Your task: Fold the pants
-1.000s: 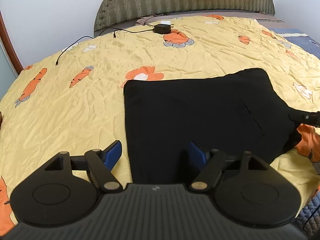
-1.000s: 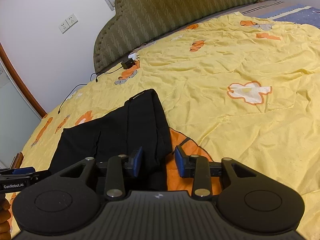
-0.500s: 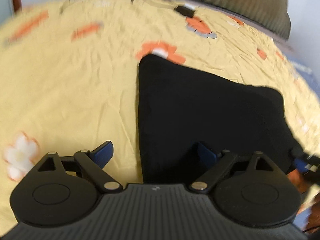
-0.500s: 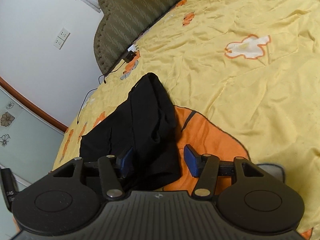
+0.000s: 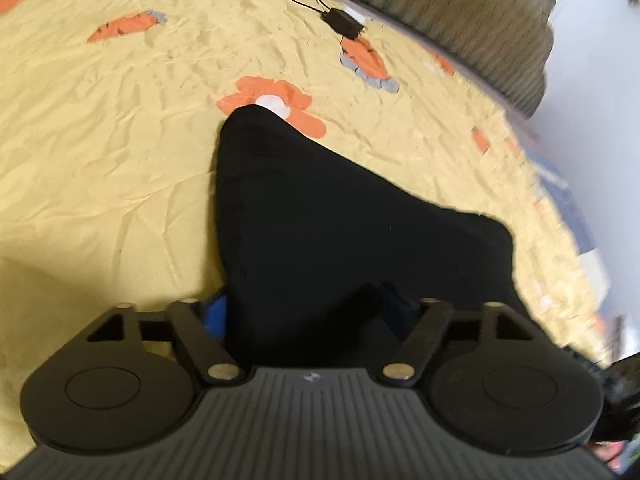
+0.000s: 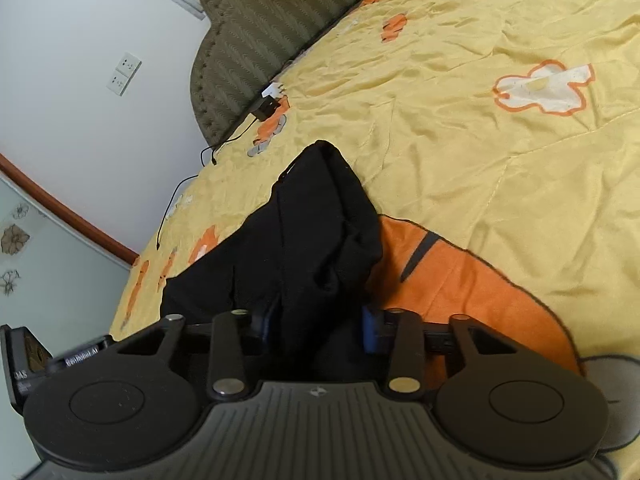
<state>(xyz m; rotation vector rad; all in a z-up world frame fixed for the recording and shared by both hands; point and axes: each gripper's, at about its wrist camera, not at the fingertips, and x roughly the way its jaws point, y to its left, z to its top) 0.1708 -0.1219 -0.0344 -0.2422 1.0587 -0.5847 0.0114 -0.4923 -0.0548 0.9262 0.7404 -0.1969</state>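
Black pants (image 5: 320, 220) between parted jaws of both grippers.

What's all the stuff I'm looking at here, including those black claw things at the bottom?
pants: one, black, lying on the bed, the near edge between both grippers' fingers
bedspread: one, yellow with orange carrot and flower prints, covering the bed
headboard: one, olive green, ribbed, at the far end of the bed
power adapter: one, black, with a thin black cable, on the bedspread near the headboard
wall socket: one double plate, white, on the wall
left gripper: one, black with blue pads, fabric between its open fingers
right gripper: one, black with blue pads, fabric between its open fingers
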